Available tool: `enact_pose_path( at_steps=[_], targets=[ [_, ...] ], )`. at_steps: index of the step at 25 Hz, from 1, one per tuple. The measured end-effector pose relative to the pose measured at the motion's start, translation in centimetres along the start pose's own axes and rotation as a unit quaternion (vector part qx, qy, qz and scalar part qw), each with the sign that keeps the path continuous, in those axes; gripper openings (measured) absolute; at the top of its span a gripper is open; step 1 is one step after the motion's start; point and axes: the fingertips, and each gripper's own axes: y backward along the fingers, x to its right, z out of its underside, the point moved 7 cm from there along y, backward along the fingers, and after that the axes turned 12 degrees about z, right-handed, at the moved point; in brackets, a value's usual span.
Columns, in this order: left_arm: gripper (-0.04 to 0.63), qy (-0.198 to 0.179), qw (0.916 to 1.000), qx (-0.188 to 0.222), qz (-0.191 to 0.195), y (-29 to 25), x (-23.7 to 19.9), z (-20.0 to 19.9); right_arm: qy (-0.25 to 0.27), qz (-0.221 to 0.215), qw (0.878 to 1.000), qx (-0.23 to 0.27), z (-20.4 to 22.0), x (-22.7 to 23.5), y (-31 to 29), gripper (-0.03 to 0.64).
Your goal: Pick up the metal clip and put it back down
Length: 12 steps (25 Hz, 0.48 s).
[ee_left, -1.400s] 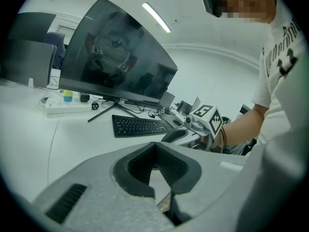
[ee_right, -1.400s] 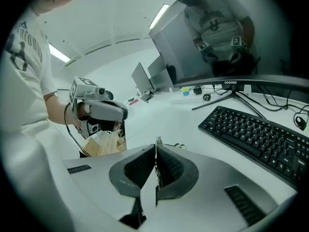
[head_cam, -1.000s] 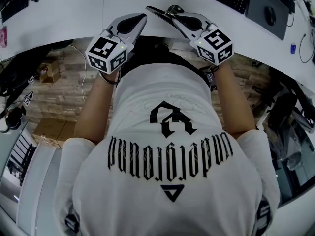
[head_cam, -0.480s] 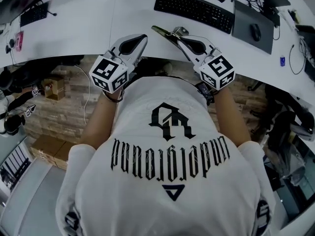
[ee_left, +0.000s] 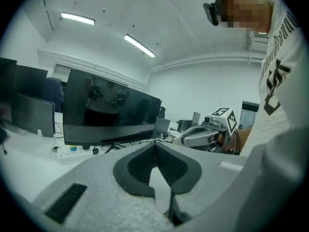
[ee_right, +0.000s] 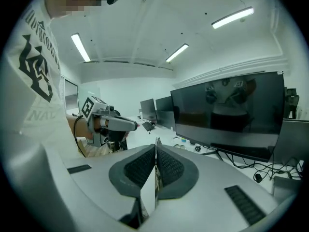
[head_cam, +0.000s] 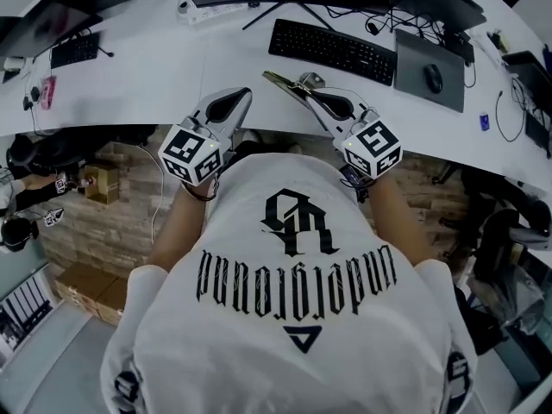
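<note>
The right gripper (ee_right: 155, 151) has its dark, ribbed rubber fingers (ee_right: 169, 166) pinched on the metal clip (head_cam: 285, 83), a thin flat strip seen edge-on between them; in the head view its long axis runs out past the fingertips, pointing up-left over the smooth white counter (head_cam: 155, 67); the left gripper (ee_left: 155, 146), left of those fingers, has its ribbed pads pressed together on nothing.
</note>
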Motion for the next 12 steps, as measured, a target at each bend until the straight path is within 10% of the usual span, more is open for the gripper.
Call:
enact_pose_path(
  at_steps=[12],
  targets=[
    [0.012, -0.011, 0.9982, -0.013, 0.058, 3.2, -3.5, -1.5, -0.03, 0.057, 0.998, 0.002, -2.0, -3.0, -2.6, 0.02]
  ],
)
